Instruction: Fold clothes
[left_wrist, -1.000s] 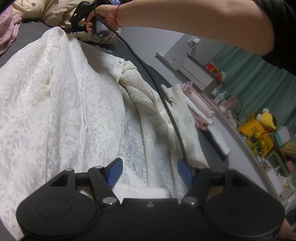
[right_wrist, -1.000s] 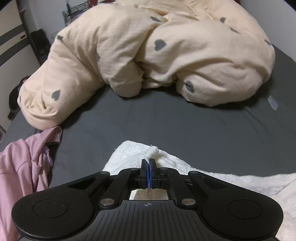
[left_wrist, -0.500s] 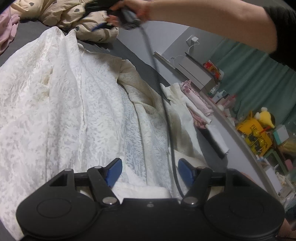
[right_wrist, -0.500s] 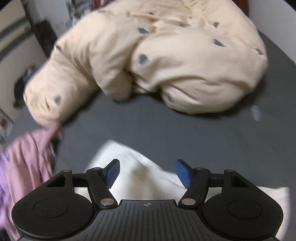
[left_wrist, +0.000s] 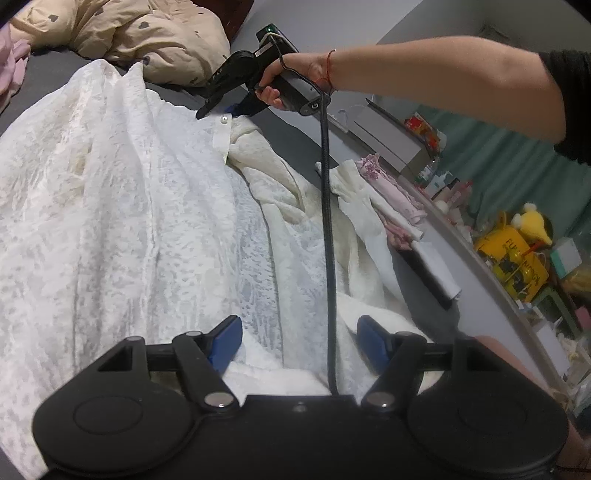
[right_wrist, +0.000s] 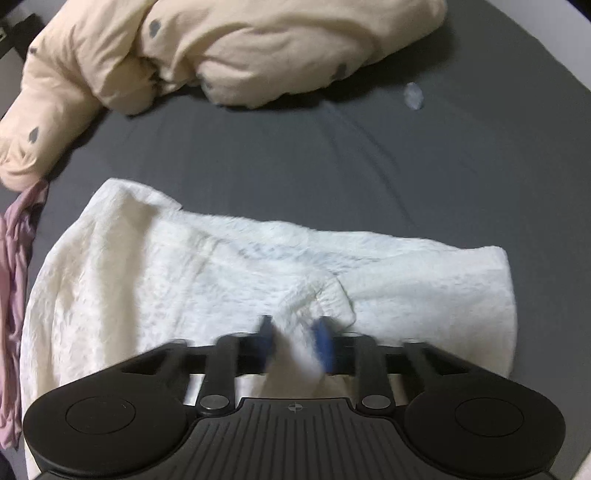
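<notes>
Right claw (right_wrist: 293, 341) is closing, its blurred blue pads on either side of a raised fold of the white lace garment (right_wrist: 155, 280), not yet pressed onto it. That garment lies spread across the dark grey bed (right_wrist: 295, 158), its far edge just short of the beige heart-print duvet (right_wrist: 207, 48) (a pink garment (right_wrist: 14, 258) sits off its left edge). Left claw (left_wrist: 298, 341) hangs spread over the garment's near hem, gripping nothing. From the left view, the right hand (left_wrist: 291, 79) holds its claw tilted down at the garment's pearl-buttoned collar (left_wrist: 223, 125), a black cable (left_wrist: 327, 221) trailing across the lace.
</notes>
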